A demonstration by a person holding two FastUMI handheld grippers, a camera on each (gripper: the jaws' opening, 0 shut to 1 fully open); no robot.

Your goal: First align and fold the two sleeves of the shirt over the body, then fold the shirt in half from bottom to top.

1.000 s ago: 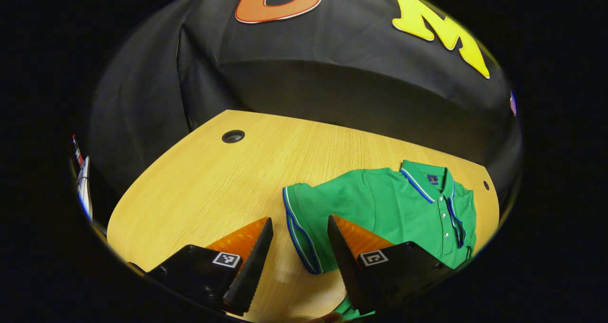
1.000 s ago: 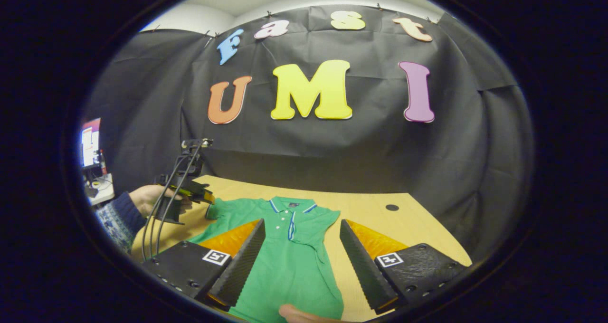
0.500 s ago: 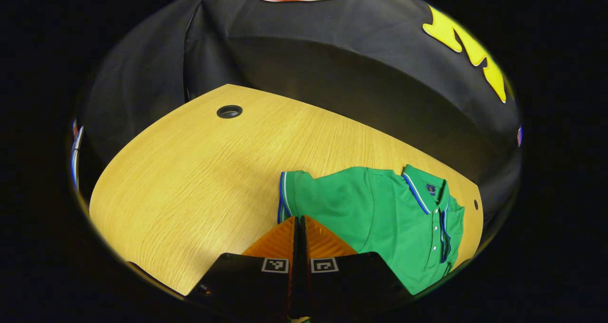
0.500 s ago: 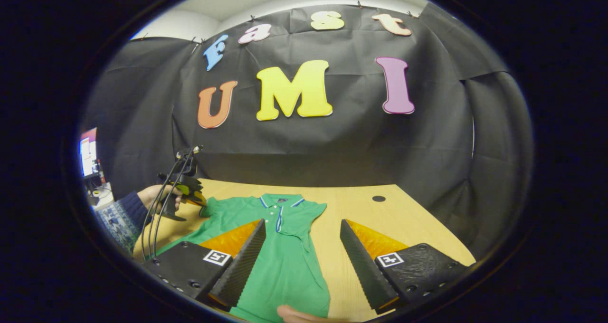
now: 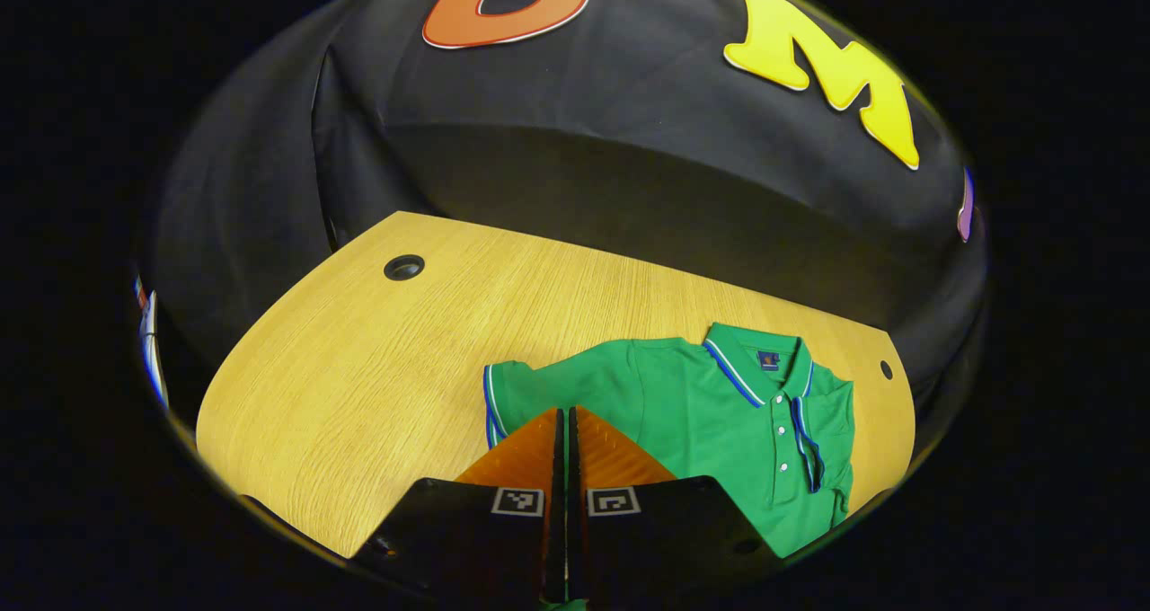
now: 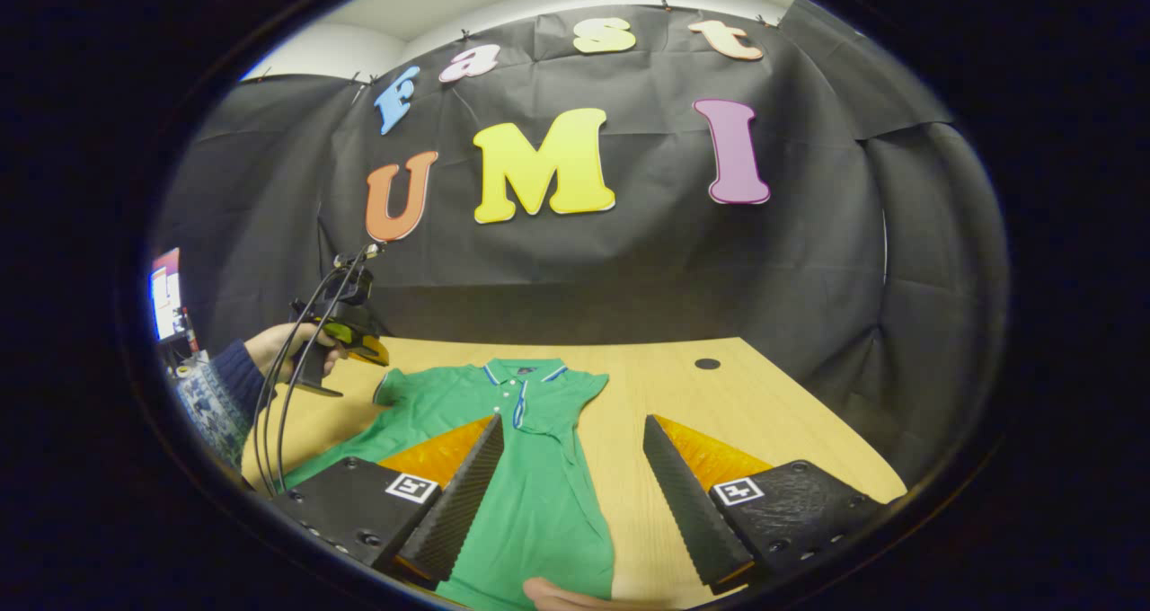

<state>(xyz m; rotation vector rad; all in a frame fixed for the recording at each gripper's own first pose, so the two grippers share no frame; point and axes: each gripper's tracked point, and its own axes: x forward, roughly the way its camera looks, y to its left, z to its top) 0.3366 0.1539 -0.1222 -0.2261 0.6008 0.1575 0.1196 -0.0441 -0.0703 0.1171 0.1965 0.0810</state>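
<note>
With the green shirt (image 6: 521, 467) flat on the tabletop (image 5: 377, 359), the right sleeve looks already folded in. The left gripper (image 5: 564, 431) is clamped on the left sleeve (image 5: 521, 400), while the right gripper (image 6: 570, 494) hovers wide open; that sleeve's fold and the bottom-to-top fold remain.

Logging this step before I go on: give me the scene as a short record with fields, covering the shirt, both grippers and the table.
shirt: green polo shirt, lying face up on the table, collar toward the far wall
near sleeve: blue-trimmed sleeve at the left gripper's tips, a fold of green cloth between its fingers
far sleeve: already folded in over the body
left gripper: shut on the sleeve
right gripper: open, above the shirt's lower half, holding nothing
table: light wood, with a round cable hole
</note>
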